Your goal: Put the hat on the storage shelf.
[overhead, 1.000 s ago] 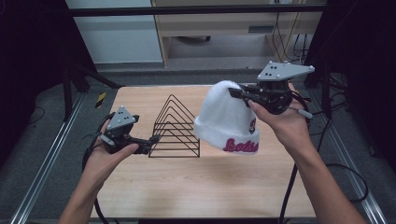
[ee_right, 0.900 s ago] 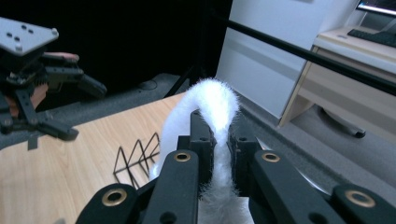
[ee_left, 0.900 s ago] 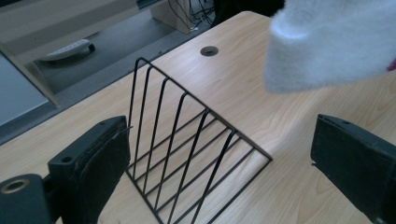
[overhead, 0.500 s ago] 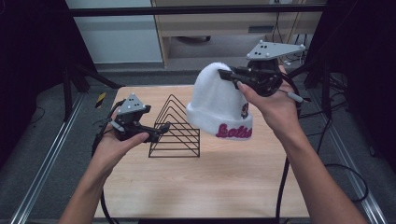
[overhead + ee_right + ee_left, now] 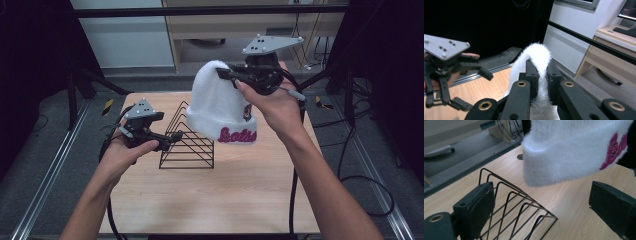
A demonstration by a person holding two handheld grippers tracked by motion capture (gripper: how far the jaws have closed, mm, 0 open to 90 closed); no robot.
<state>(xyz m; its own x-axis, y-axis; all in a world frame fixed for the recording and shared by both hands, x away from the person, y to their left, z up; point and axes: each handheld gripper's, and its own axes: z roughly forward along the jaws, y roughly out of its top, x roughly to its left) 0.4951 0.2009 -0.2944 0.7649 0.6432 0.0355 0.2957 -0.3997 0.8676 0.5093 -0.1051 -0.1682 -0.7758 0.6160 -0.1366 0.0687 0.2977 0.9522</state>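
The right gripper (image 5: 227, 75) pinches the white beanie (image 5: 220, 107) aloft above the wire rack (image 5: 187, 142). The left gripper (image 5: 541, 202) waits open; nothing's placed yet

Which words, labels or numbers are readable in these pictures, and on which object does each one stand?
Pink script lettering on the cuff of the white fluffy hat: it seems to start with "Bo", the rest is too blurred to read.
Round pink patch on the hat cuff, in the left gripper view: too blurred to read.
Nothing readable on the black wire rack, the wooden table or the grippers.
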